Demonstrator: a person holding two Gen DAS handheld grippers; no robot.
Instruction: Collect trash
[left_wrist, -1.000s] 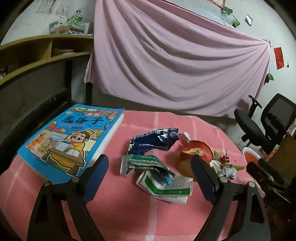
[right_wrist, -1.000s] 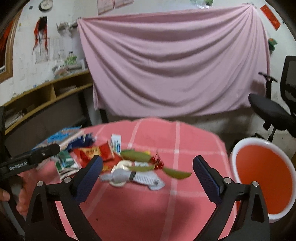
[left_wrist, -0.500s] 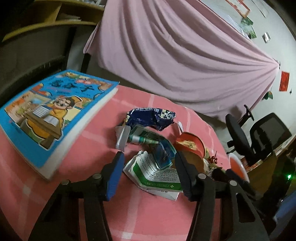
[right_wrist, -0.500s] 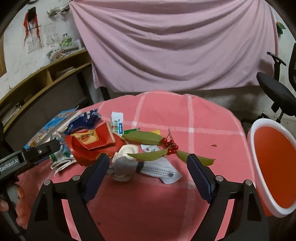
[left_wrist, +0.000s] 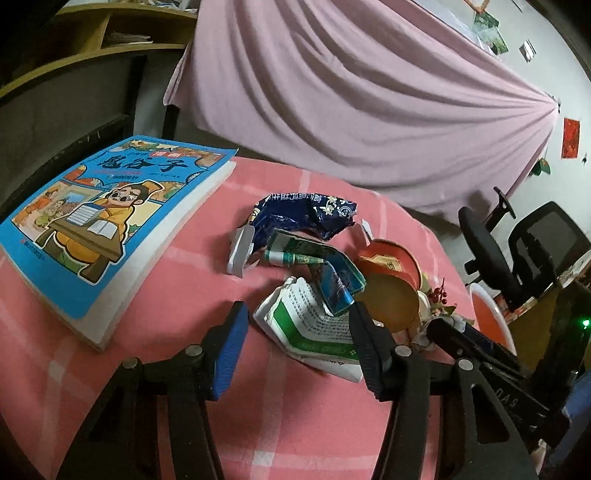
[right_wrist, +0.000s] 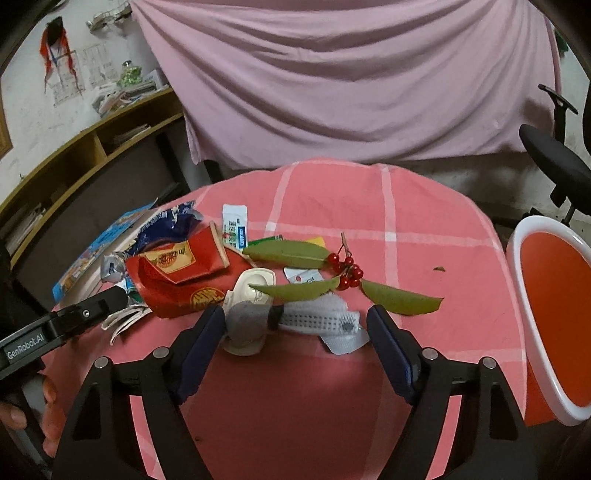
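Nearest: our left gripper (left_wrist: 295, 325), half-narrowed, brackets the green-and-white leaflet (left_wrist: 310, 325), pads not pressing. Our right gripper (right_wrist: 297, 321), jaws closing, straddles the white mesh wrapper (right_wrist: 325, 317). Step: pinching trash. Farther right, the red bin (right_wrist: 554, 328) awaits.

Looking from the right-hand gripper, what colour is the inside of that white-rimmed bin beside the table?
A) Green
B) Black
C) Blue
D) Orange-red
D: the bin standing off the right edge of the pink checked table has a white rim and a plainly orange-red interior.
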